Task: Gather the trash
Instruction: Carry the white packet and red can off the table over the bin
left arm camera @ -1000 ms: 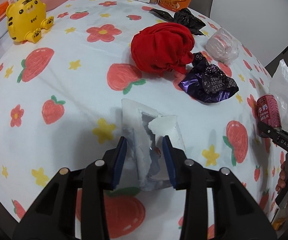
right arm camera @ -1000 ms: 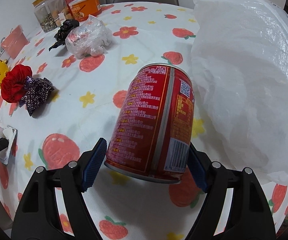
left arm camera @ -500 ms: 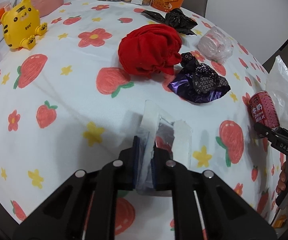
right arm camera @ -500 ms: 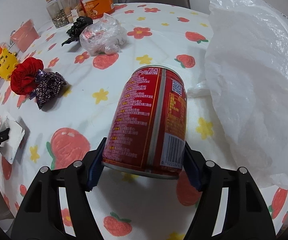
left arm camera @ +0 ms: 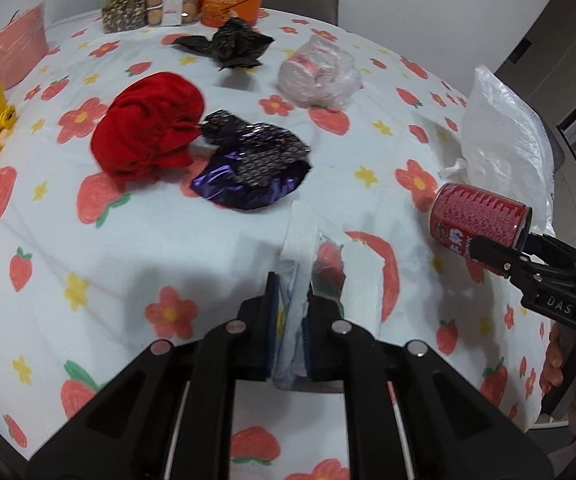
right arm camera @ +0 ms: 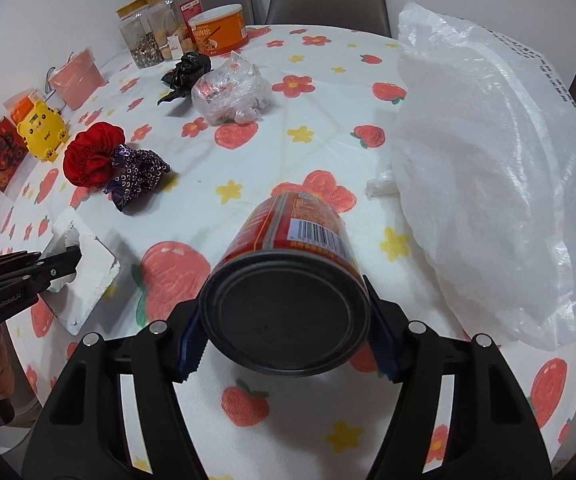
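Left hand-held gripper (left arm camera: 288,320): pads clamped on torn white wrapper (left arm camera: 362,276), wrapper raised off surface (left arm camera: 99,264) at near edge. Right hand-held gripper (right arm camera: 283,346): pads pressed on sides of red can (right arm camera: 288,280), can tilted, dark base toward camera, clear of surface. White plastic bag (right arm camera: 488,160) just right of can. Farther left: red cloth (left arm camera: 147,132) touching purple wrapper (left arm camera: 251,168). Far side: black bag (left arm camera: 231,44), crumpled clear bag (left arm camera: 320,72).

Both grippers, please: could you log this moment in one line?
left gripper: shut on torn wrapper | right gripper: shut on red can | white bag: beside
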`<action>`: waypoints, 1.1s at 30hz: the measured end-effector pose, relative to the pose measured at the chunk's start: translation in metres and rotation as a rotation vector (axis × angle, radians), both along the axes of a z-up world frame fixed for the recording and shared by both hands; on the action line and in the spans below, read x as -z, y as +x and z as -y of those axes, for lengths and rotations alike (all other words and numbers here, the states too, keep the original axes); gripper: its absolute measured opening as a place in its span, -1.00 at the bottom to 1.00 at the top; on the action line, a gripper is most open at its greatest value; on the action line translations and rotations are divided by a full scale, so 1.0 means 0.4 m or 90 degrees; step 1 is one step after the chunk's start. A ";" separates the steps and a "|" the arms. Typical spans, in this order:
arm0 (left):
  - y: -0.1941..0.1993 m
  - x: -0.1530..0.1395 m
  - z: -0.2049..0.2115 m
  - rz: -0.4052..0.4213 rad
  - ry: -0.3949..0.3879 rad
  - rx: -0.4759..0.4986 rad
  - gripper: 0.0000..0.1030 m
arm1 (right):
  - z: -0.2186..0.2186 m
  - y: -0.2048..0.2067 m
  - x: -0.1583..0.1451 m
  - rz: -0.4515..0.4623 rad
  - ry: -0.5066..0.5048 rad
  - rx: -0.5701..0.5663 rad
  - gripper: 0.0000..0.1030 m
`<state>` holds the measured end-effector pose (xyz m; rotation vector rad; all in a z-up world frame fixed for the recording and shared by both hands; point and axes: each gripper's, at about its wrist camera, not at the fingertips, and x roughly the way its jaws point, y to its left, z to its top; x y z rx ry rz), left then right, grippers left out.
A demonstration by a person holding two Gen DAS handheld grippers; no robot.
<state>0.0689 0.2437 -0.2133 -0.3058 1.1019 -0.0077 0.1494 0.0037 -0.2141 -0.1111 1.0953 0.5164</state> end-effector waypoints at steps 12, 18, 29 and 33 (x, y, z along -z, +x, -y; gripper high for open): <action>0.063 -0.058 0.278 0.021 -0.009 0.163 -0.79 | 0.218 -0.086 -0.039 0.004 0.014 0.082 0.24; 0.044 -0.096 0.449 0.027 0.001 0.218 -0.79 | 0.395 -0.150 -0.078 0.020 0.031 0.128 0.24; -0.037 -0.164 0.966 0.050 0.019 0.344 -0.79 | 0.880 -0.343 -0.112 0.057 0.012 0.259 0.24; -0.063 -0.158 1.202 0.054 0.013 0.419 -0.79 | 1.085 -0.420 -0.106 0.061 -0.009 0.339 0.24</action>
